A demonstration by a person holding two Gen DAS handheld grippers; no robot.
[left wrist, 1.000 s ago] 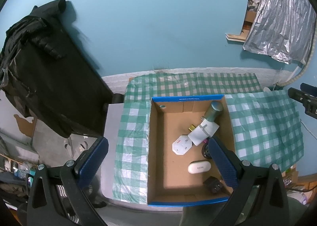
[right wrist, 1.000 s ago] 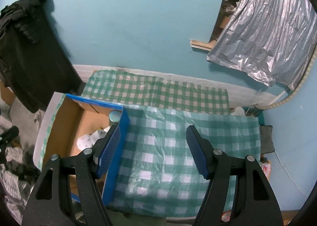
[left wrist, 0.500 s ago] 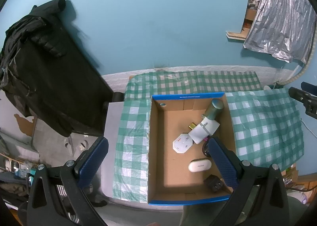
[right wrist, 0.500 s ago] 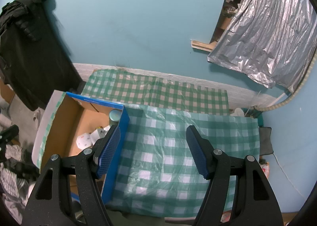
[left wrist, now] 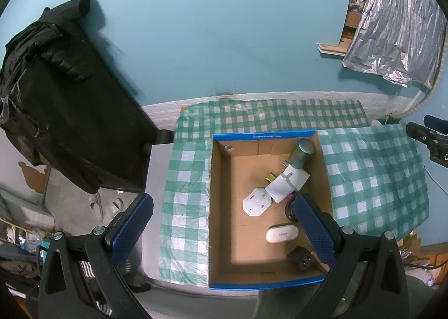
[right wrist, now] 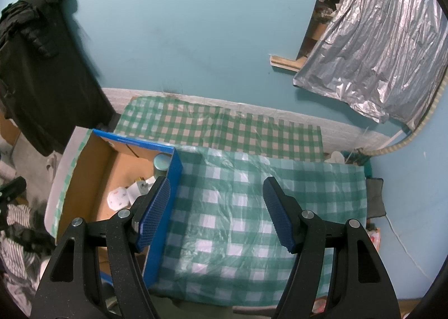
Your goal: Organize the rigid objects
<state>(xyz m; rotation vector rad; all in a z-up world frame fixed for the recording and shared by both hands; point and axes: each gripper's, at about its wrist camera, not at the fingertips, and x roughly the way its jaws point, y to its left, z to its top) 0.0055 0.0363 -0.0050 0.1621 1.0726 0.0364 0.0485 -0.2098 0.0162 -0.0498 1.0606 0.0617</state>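
Both grippers hang above the table and tilt steeply down toward it, each with its blue-padded jaws spread and nothing between them.

In the left wrist view the left gripper point(left wrist: 222, 212) frames the cardboard box point(left wrist: 221, 207), which has blue edges and sits on the green checked tablecloth point(left wrist: 372, 179). The box fills the picture from centre toward 5 o'clock. Inside it, a grey-green cylinder point(left wrist: 302, 153) leans in the corner at 1 o'clock of the box. Just below it lies a white plug adapter point(left wrist: 285, 184), touching a white octagonal plug point(left wrist: 256, 202) near the box's middle. A white oval case point(left wrist: 281, 234) lies toward 5 o'clock, and a small black charger point(left wrist: 301, 258) sits beyond it in the near corner (a dark round item at the right wall is partly hidden by the pad).

In the right wrist view the right gripper point(right wrist: 217, 211) hovers over bare tablecloth point(right wrist: 238, 221), with the box point(right wrist: 168, 187) at 9 o'clock; its left pad overlaps the box's blue side wall in the picture, though contact cannot be told
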